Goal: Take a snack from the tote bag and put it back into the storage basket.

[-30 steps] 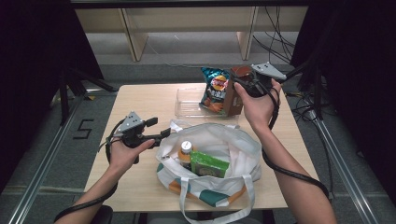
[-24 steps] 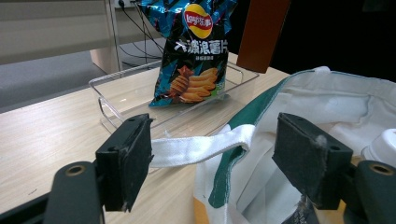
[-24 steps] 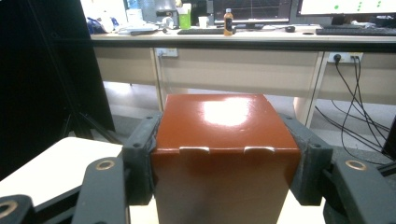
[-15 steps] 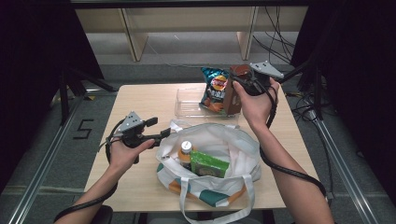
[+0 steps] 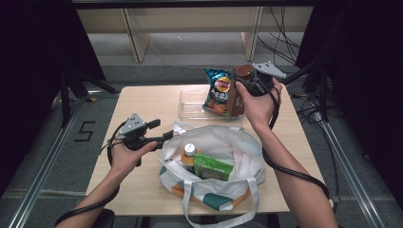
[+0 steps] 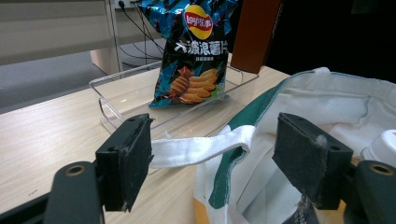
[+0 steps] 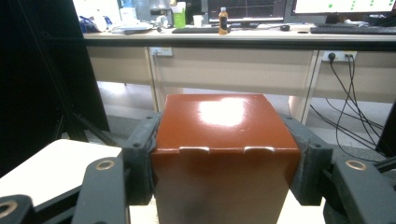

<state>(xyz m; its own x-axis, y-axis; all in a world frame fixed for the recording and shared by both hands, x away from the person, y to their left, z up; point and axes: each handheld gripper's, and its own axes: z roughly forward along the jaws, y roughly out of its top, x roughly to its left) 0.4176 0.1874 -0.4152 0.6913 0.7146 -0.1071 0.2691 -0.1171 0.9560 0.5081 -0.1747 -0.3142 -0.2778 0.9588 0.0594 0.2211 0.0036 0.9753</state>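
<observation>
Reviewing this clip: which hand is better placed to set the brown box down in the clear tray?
Right. The right gripper is already clamped on the brown box above the clear tray, while the left gripper sits open at the tote bag strap.

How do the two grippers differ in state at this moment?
The right gripper is clamped on the brown box, raised over the clear tray; the left gripper is open, a tote bag handle between its jaws, low by the table. Both are hand-held.
</observation>
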